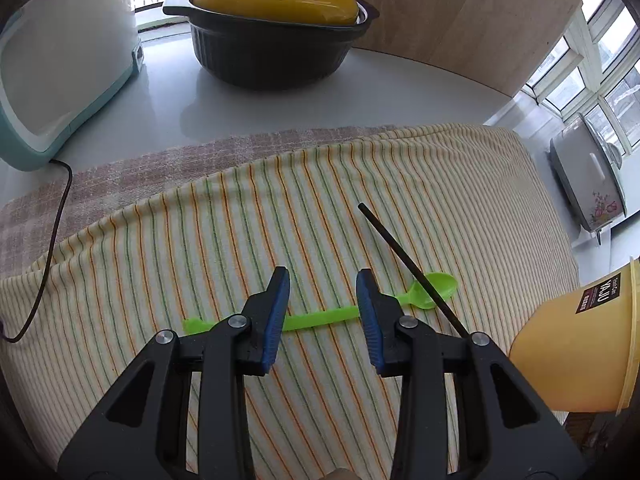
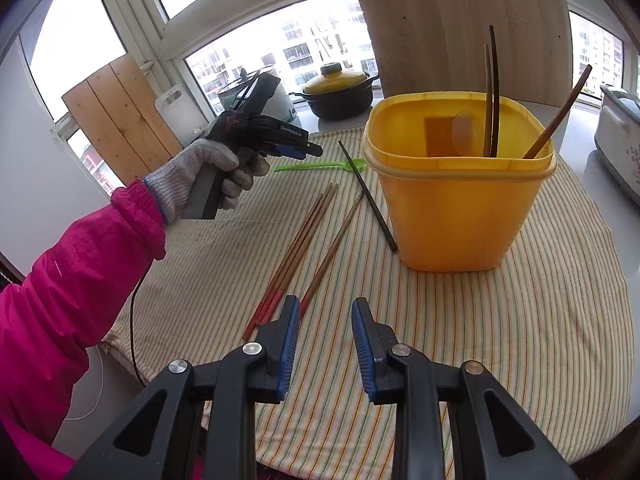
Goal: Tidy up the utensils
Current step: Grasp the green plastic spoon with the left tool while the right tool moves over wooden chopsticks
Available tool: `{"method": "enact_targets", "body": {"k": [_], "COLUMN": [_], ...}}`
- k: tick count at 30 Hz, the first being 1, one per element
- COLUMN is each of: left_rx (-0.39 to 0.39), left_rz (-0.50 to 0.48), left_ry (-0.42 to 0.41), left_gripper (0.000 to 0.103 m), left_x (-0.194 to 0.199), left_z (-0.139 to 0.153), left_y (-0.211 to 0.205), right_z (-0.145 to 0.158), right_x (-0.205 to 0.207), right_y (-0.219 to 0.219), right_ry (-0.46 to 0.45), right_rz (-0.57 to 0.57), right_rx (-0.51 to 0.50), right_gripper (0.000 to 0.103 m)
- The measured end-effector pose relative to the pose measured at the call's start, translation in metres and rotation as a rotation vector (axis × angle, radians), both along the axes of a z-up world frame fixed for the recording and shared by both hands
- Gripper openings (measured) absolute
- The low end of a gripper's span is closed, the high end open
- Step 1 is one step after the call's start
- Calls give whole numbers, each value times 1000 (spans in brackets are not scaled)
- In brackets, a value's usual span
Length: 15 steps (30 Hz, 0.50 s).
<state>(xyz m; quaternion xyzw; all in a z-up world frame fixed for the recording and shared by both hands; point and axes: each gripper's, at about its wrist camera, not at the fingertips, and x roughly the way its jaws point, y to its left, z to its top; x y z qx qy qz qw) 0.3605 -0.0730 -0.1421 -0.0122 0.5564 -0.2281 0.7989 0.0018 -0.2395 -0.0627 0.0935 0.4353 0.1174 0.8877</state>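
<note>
Clearly the step in hand is picking the green plastic spoon [image 1: 320, 316] off the striped cloth [image 1: 280, 208] that covers the desk. The left claw [image 1: 323, 320] hangs just above the spoon's handle, its jaws part-open with the handle crossing the gap between the blue pads [image 1: 276, 320], which do not appear to press on it; nothing is held yet. The spoon's bowl lies to the right in the left wrist view, and a dark chopstick [image 1: 408, 268] lies across that bowl, so a straight lift from the handle could drag or flick the chopstick. I would judge it wiser to come down squarely on the mid-handle, let the pad tips meet the cloth, close firmly on the thin plastic, then slide the spoon back from under the chopstick before raising it.

The yellow bin [image 2: 460, 196] stands close to the right of the spoon and already holds 3 sticks and a spoon; it is the likely destination, though its rim is high, so the spoon must clear it. The right claw [image 2: 325, 344] is also part-open and empty, hovering near the red ends of 4 wooden chopsticks [image 2: 308, 236] that lie loose on the cloth, well away from the left one
</note>
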Motion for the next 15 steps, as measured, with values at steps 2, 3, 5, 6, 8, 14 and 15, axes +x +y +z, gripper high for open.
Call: {"method": "enact_targets", "body": {"k": [2,3,5,6,8,14,15], "left_rx": [-26,-47,-79,-93,-119,78,124], "left_rz": [10,13,9,-2,-30,-161,-185], "left_ry": [25,48,69,85,121,19,-5], "left_gripper": [35,35,35,35,36,38,39], "left_x": [6,9,9,8,4,-20,-26], "left_z": [-5,-7,-7,-7,-7,0,1], "left_y": [4,7,12,14,16,-14,-21], "right_z": [-1,-1,-1,-1,-1,-11,-12], "right_x": [0,0,1,2,5,13,13], "right_y": [1,1,-2,-3,-3,-1,0], "right_ry": [4,3,0,0,1,28,30], "right_rz": [-5,-9,-22,-25,-28,-19,-18], "right_rx": [-1,-1,7,13,15,43,45], "right_gripper": [27,27,27,27,27,27,27]}}
